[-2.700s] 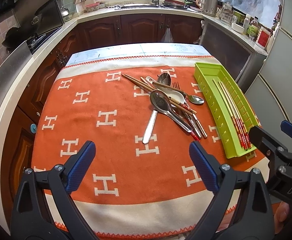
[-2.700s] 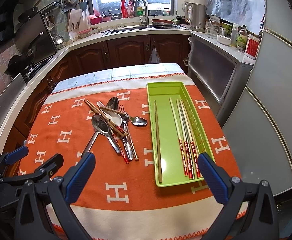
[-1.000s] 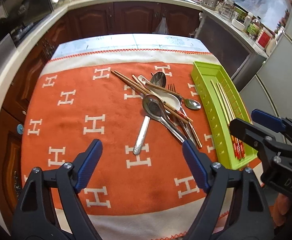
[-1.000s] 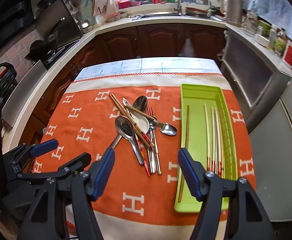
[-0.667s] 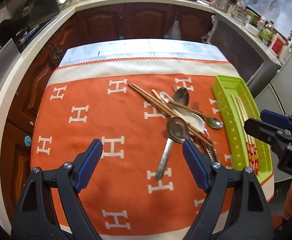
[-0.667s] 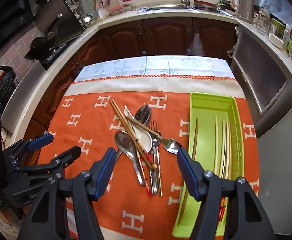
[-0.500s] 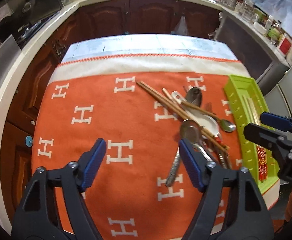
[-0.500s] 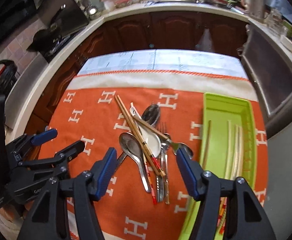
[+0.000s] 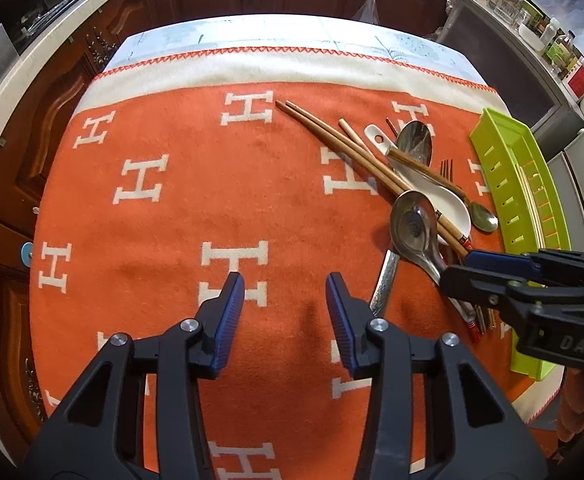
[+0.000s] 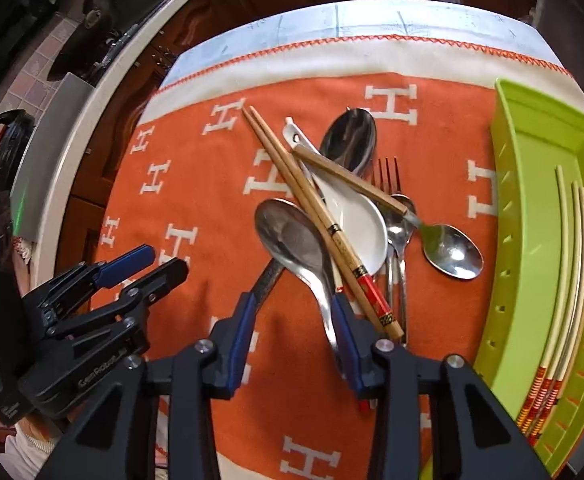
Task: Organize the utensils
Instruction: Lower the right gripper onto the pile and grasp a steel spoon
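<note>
in the left wrist view, our left gripper (image 9: pixel 285 308) hangs over the bare orange blanket (image 9: pixel 180 216), its jaws just closing yet apart with nothing between them. the utensil pile (image 9: pixel 416 200) lies at two o'clock, the green tray (image 9: pixel 504 168) beyond it.

in the right wrist view, our right gripper (image 10: pixel 292 326) has its jaws just closing around the steel spoon (image 10: pixel 292 240) handle, pads not visibly pressing. wooden chopsticks (image 10: pixel 312 204) cross a white ceramic spoon (image 10: pixel 360 216); the tray sits at three o'clock.
</note>
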Demonstrator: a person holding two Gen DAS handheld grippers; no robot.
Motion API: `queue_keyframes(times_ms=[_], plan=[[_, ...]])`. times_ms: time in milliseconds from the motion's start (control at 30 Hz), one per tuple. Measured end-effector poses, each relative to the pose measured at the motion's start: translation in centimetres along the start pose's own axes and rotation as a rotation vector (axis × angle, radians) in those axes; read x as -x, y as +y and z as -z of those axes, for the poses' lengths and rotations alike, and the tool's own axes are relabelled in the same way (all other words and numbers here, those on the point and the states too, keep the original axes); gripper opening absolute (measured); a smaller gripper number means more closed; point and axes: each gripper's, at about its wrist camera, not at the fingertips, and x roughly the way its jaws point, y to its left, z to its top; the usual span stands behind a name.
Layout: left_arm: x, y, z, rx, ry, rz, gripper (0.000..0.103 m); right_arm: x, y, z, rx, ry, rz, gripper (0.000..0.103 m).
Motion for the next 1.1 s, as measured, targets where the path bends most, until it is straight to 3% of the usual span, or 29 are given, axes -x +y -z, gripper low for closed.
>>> queue_keyframes(times_ms=[400, 567, 1100], plan=[[-1.2, 0.3, 0.4, 0.018, 0.038, 0.008, 0.040, -3.0, -0.2, -0.6, -0.016, 0.059, -0.001, 0.029], [-1.2, 0.6, 0.5, 0.020, 0.035, 0.008, 0.040, -1.6, -0.3, -0.7, -0.007, 0.021, 0.031, 0.029], [-2.0, 1.0, 1.0, 0.035, 0.058, 0.019, 0.040, -2.9, -0.2, -1.0, 0.000, 0.059, 0.070, 0.030]])
